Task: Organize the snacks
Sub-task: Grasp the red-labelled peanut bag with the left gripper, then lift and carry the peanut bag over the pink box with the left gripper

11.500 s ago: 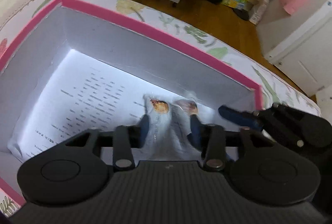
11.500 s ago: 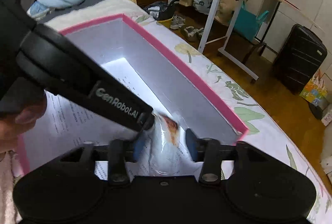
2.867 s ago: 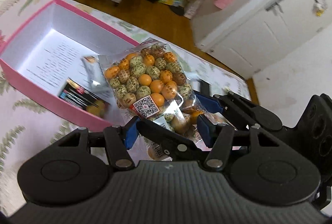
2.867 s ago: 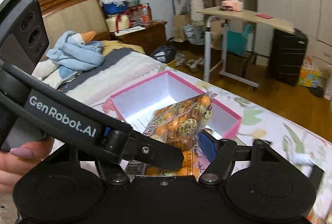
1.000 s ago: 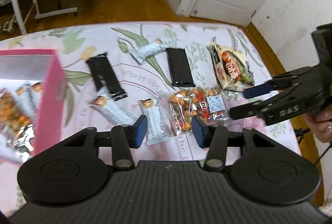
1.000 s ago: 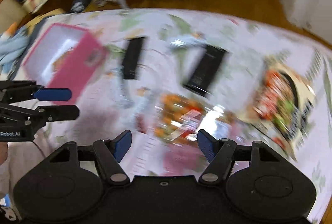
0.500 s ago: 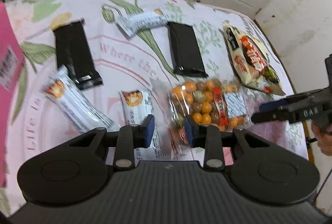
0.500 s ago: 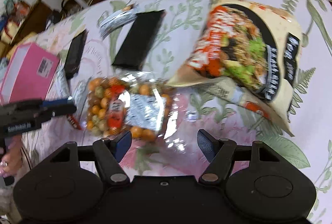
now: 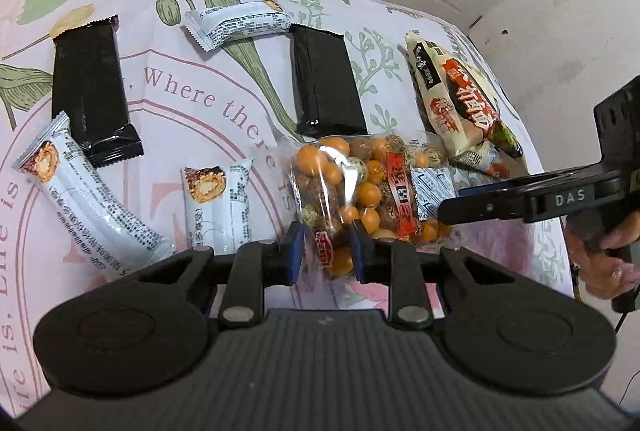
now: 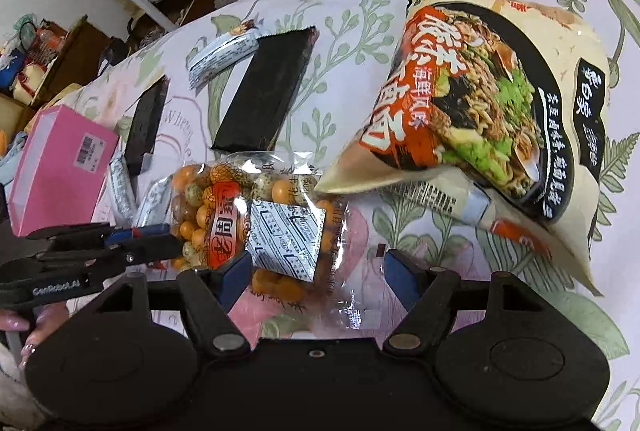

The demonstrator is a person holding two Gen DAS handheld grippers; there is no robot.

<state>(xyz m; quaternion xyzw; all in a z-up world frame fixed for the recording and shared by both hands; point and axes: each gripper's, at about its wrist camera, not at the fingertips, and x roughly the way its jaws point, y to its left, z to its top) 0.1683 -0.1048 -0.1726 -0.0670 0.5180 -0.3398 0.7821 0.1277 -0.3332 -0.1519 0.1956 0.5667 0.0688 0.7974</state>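
The left gripper [image 9: 323, 251] has its fingers closed on the near end of the clear bag of coated nuts [image 9: 366, 191], low and centre in its view. The right gripper [image 10: 316, 271] straddles the bag's other end, fingers spread, apparently not pressing. The pink box [image 10: 60, 167] sits at far left. Still loose on the bed cover [image 9: 192, 103]: two black bars, four white wrapped cakes, the noodle packet [image 10: 480, 111]. Most sorting remains.
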